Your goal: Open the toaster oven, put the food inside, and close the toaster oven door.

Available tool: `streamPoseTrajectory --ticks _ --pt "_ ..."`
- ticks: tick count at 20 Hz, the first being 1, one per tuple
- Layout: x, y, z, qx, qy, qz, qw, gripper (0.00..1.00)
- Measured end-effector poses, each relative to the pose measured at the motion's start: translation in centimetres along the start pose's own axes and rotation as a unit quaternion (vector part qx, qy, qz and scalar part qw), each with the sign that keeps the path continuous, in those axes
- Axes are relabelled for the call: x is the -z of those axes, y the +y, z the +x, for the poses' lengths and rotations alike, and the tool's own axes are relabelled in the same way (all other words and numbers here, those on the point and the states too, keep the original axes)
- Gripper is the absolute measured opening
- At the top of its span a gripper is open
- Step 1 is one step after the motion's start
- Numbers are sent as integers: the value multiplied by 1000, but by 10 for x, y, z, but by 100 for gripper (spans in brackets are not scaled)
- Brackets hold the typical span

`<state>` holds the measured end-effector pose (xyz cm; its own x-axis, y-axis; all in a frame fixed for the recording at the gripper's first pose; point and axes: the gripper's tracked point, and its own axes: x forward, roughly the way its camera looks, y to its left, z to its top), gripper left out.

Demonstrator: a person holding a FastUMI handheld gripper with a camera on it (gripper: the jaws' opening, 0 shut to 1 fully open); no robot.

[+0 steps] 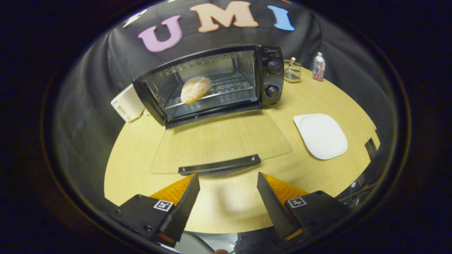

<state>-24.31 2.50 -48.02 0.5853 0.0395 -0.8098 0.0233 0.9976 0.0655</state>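
Observation:
A black toaster oven point(219, 83) stands at the back of the wooden table point(141, 155). Its glass door point(219, 141) lies folded down flat toward me, with the dark handle point(219, 164) at its near edge. Inside, a round sugared bun point(196, 89) rests on the wire rack. My gripper point(227, 181) is open, its two fingers spread wide and holding nothing. The fingertips sit just short of the door handle, slightly above the table.
A white square plate point(320, 135) lies on the table to the right of the door. Behind it stand a small glass holder point(292, 71) and a bottle point(318, 67). A white box point(127, 103) sits left of the oven. Two knobs point(273, 79) face me on the oven's right panel.

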Motion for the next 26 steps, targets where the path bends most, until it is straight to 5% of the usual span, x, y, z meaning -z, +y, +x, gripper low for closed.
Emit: streamPoseTrajectory --ticks 12,26 --pt "32 1 41 23 52 -72 996 100" --pt "-6 8 34 25 11 -106 994 99"
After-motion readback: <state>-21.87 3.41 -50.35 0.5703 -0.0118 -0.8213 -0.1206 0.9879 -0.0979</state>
